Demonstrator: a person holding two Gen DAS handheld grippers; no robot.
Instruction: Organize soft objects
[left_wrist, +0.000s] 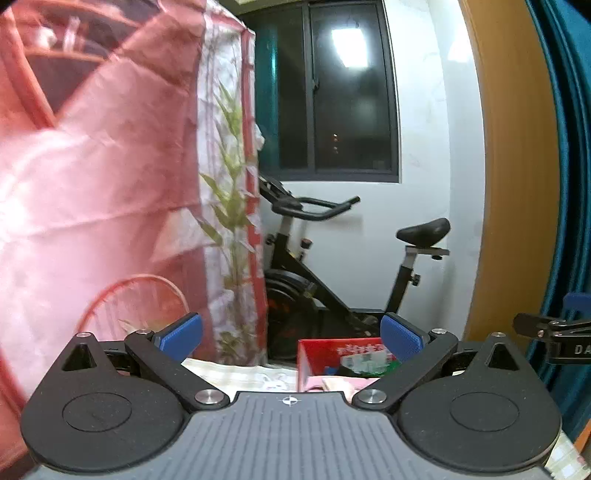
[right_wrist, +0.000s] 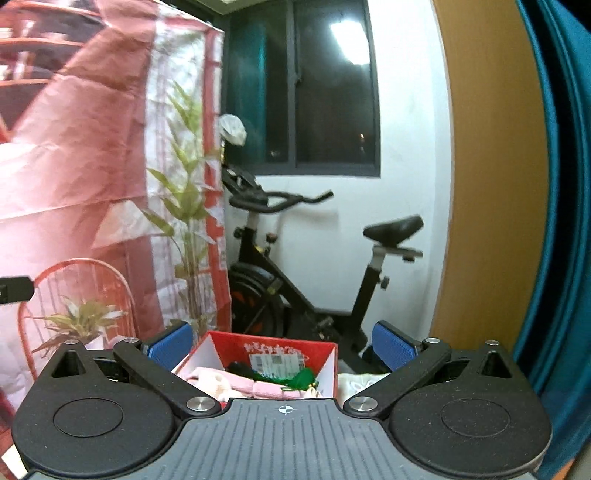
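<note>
A red cardboard box (right_wrist: 328, 354) stands just ahead of my right gripper (right_wrist: 282, 345), between its blue pads. Inside lie soft pink cloths (right_wrist: 236, 384), a green item (right_wrist: 304, 378) and a black item (right_wrist: 240, 368). My right gripper is open and empty, above the box's near edge. The same box (left_wrist: 306, 360) shows in the left wrist view, right of centre, with pink cloth (left_wrist: 334, 384) at its front. My left gripper (left_wrist: 291, 338) is open and empty, raised and looking across the room. The right gripper's body (left_wrist: 554, 336) shows at the right edge.
A pink printed backdrop (left_wrist: 92, 184) with plant pictures hangs at the left. A black exercise bike (right_wrist: 306, 273) stands by the white wall under a dark window. A wooden panel (right_wrist: 487, 184) and blue curtain (right_wrist: 561, 184) are at the right. A pale patterned cloth (left_wrist: 243, 374) covers the surface.
</note>
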